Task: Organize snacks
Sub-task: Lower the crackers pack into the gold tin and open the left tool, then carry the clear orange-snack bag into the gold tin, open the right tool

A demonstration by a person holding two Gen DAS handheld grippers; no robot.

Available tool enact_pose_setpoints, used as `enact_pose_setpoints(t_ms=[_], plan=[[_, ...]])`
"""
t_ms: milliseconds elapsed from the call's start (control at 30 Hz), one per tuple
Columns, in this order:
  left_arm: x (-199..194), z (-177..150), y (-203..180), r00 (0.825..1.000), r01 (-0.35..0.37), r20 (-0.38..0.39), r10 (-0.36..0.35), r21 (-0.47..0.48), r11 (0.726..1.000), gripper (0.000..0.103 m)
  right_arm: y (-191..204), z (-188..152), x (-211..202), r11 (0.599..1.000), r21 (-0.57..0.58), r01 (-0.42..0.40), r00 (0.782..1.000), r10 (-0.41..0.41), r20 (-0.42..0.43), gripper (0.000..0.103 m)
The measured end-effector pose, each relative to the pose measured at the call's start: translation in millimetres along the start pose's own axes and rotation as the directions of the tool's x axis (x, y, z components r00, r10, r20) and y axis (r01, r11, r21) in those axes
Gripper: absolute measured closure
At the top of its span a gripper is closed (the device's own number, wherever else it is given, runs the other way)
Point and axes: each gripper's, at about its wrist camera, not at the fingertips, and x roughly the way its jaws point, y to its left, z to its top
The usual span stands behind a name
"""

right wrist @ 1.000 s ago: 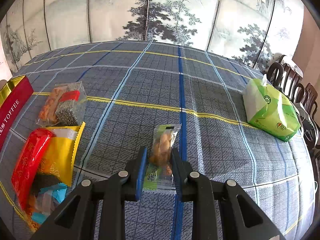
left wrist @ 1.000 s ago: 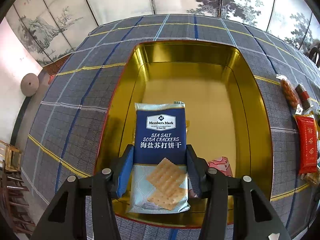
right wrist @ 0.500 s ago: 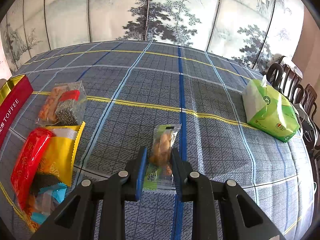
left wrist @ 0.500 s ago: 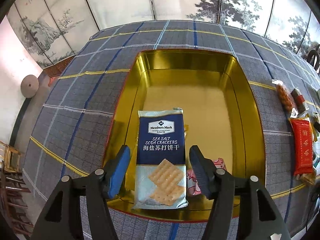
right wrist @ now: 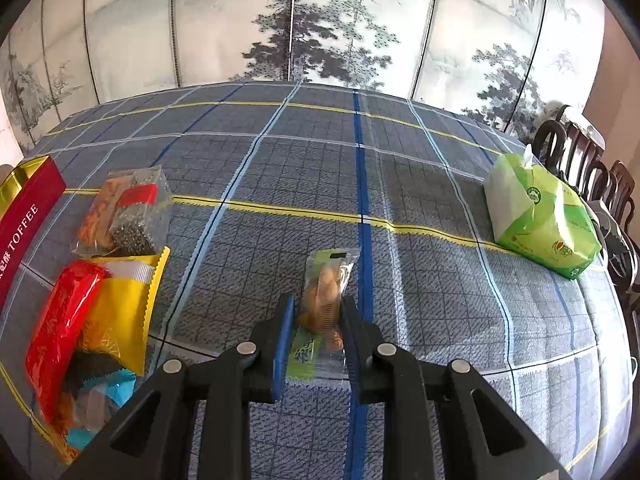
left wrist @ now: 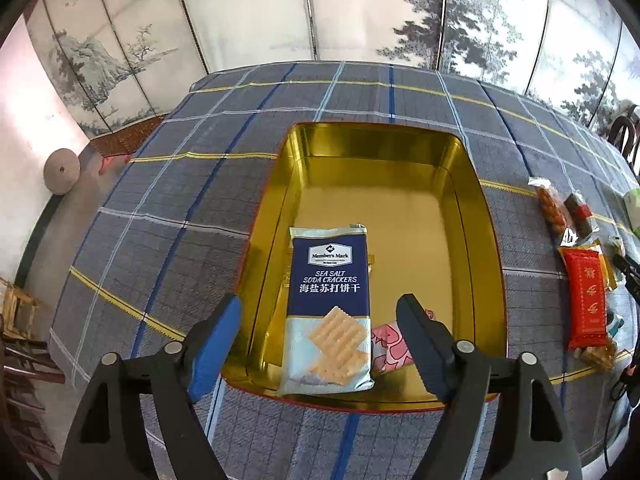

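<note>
two tools work here: the left tool is opening, cracker pack lying free in the gold tin; right tool grips the nut packet on the bench; lift it straight, unhurried.

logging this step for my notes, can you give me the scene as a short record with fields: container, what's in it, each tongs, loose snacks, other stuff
container: gold rectangular tin, lid off, on blue plaid tablecloth
contents: navy sea salt soda cracker pack lying flat; pink patterned packet beside it
left tongs: opening, pads clear of the cracker pack
right tongs: shut on clear packet of brown snacks with green label
loose snacks: red wrapper, yellow packet, clear packets, piled beside the tin
other: green tissue pack
</note>
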Motion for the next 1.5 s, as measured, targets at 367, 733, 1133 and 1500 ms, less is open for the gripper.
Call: enact_pose_setpoints(t_ms=[367, 733, 1133, 1500], plan=[[-9, -7, 16, 1.000, -0.006, 0.026, 0.008, -0.046, 0.999, 0.013, 0, 23, -30, 0.998, 0.066, 0.006, 0.999, -0.009, 0.053, 0.082], [-18, -13, 38, 0.999, -0.016, 0.043, 0.020, -0.094, 0.995, 0.012, 92, 44, -75, 0.981, -0.021, -0.192, 0.977, 0.193, 0.090, 0.082], [-22, -30, 81, 0.998, -0.056, 0.032, 0.063, -0.170, 0.984, 0.011, 234, 38, -95, 0.900, -0.191, -0.392, 0.916, 0.401, 0.012, 0.082], [-23, -47, 120, 0.997, -0.073, 0.015, 0.079, -0.238, 0.969, 0.011, 301, 33, -89, 0.862, -0.287, -0.418, 0.906, 0.420, -0.058, 0.082]])
